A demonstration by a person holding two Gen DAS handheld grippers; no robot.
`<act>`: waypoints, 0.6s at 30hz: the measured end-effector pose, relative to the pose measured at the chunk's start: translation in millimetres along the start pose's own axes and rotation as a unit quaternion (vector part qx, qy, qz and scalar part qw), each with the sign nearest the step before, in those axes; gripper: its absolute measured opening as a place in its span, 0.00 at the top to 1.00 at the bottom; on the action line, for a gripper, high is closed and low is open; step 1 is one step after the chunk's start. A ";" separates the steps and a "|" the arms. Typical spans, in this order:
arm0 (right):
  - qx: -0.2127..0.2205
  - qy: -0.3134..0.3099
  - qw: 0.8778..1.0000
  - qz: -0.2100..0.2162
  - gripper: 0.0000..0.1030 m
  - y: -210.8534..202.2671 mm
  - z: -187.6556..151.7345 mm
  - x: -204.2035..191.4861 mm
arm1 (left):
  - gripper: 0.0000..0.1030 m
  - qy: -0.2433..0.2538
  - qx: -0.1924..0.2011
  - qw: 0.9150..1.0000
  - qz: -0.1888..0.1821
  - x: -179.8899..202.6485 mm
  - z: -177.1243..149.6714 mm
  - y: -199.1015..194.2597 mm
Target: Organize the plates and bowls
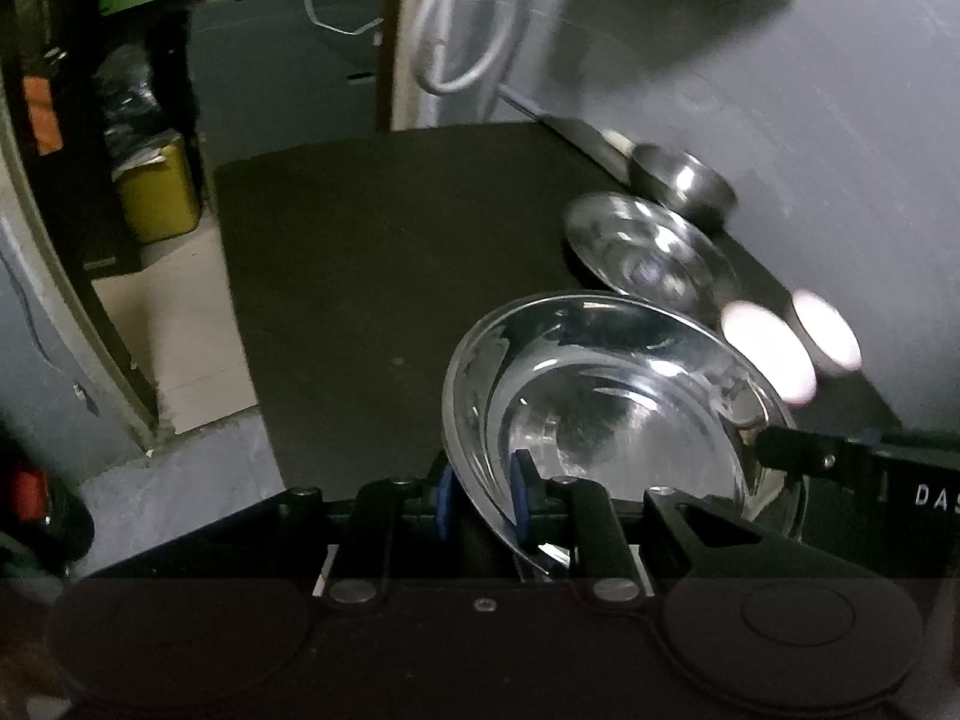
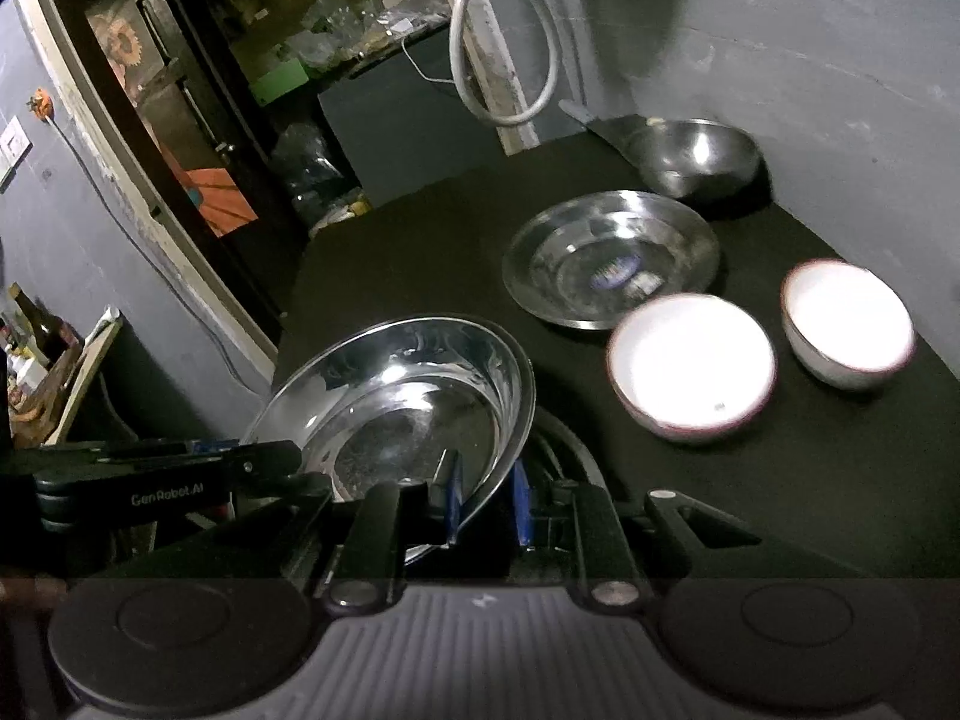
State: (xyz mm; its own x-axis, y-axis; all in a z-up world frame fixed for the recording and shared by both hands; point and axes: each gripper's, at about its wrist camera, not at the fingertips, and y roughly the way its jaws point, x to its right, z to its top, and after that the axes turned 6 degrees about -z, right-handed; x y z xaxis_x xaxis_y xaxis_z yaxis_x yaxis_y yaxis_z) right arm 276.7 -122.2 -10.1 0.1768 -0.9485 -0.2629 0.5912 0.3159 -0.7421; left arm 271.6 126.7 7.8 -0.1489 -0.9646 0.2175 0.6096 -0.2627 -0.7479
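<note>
The rim of a shiny, round, deep stainless-steel plate (image 1: 606, 396) is gripped on opposite sides by both grippers. In the left wrist view, the left gripper (image 1: 483, 498) is narrowed onto the near rim, with one blue pad inside the dish and the other outside it, the metal edge being pinched between them. In the right wrist view, the right gripper (image 2: 486, 501) is likewise nearly closed on the near rim of the same plate (image 2: 408, 402), its blue pads set either side of the edge. Each gripper's black body is seen by the other camera at the far rim.

The held plate is tilted and is seen above the black table surface (image 2: 420, 240), near its front part.

Further out on the table, a second flat-bottomed stainless-steel plate (image 2: 609, 258) with a sticker at its centre is lying flat. Behind it, close to the grey wall (image 2: 840, 60), a stainless-steel bowl (image 2: 696, 165) is standing upright. To the right of the lying plate, two white bowls with dark rims (image 2: 693, 363) (image 2: 849, 321) are placed side by side, near each other but apart.

A white looped cable (image 2: 510, 60) is hung at the wall corner, and cluttered shelves (image 2: 336, 42) are seen in the dim background to the left.
</note>
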 end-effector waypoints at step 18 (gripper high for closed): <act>-0.019 -0.027 0.999 -0.039 0.76 -12.8 -26.2 3.2 | 0.76 0.058 -0.047 0.997 0.018 36.1 -19.8 7.2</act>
State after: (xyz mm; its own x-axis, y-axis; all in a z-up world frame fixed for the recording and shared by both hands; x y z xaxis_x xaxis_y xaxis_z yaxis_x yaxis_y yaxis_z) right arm 249.1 -128.7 -17.7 0.1753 -0.9696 -0.1708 0.5744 0.2416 -0.7821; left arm 255.3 89.6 -2.2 -0.2202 -0.9681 0.1191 0.5419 -0.2230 -0.8103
